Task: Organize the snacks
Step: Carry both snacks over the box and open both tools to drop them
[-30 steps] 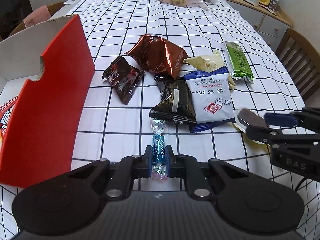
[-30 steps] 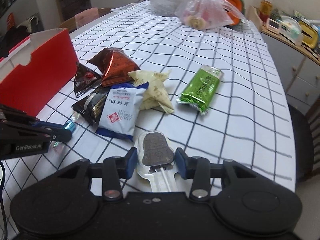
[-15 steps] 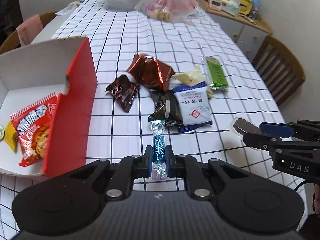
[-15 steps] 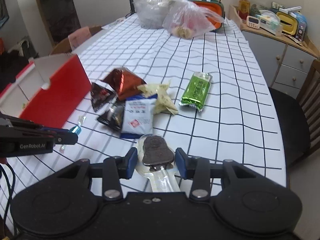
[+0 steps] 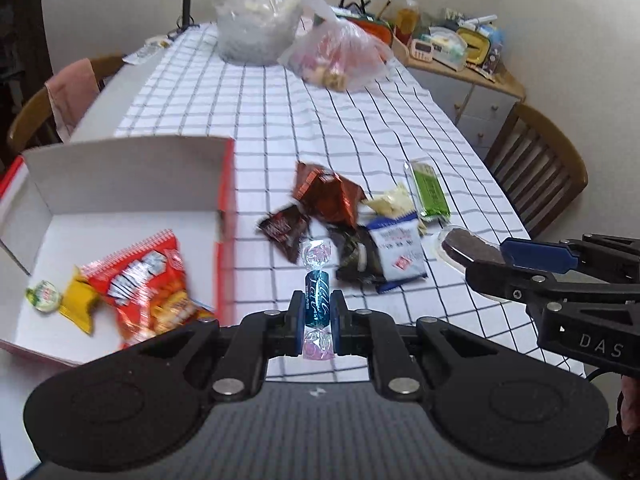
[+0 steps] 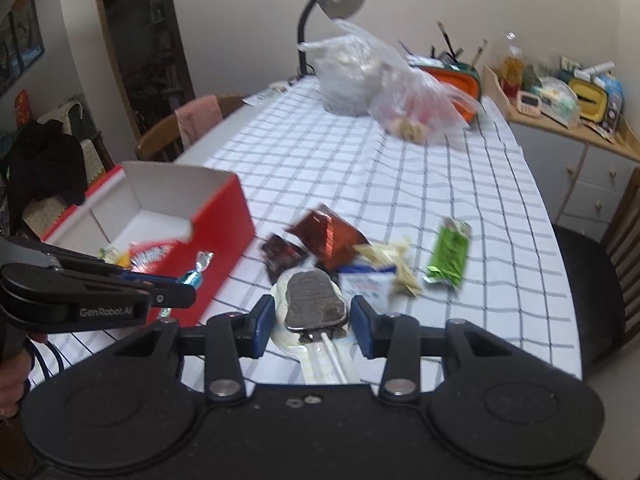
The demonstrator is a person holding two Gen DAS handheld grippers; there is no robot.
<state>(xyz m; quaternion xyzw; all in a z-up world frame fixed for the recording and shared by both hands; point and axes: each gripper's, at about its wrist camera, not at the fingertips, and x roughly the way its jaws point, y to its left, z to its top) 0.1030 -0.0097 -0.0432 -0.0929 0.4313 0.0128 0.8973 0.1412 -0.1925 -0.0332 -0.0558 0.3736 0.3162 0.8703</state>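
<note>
You hold both snacks above the checkered tablecloth (image 5: 280, 128), not on it, and I think this is because the red box (image 6: 224, 216) has high walls and each piece must pass over the rim before it goes in. The box stands open at the left side of the table, with a red chip bag (image 5: 148, 280), a yellow packet (image 5: 80, 304) and a small round green candy (image 5: 43, 296) already lying on its white floor, so the sorting seems partly done.

Your left gripper (image 5: 317, 316) has its jaws pressed nearly together, and they pinch the blue wrapped candy (image 5: 317, 304) at its middle; the twisted ends stick out above and below the pads. In the right wrist view this candy hangs just in front of the red wall of the box.

Your right gripper (image 6: 312, 322) is only a little spread, as wide as the chocolate lollipop (image 6: 314, 300) it holds. The pads press on the two edges of the clear wrapper and the white stick points back toward you.

The remaining snacks lie in a loose heap near the middle of the cloth: a brown foil bag (image 5: 328, 192), a dark small packet (image 5: 282, 230), a blue and white packet (image 5: 398, 254), a black packet (image 5: 354, 260), a cream wrapper (image 5: 390, 204) and a green bar (image 5: 430, 192) a bit apart on the right.
</note>
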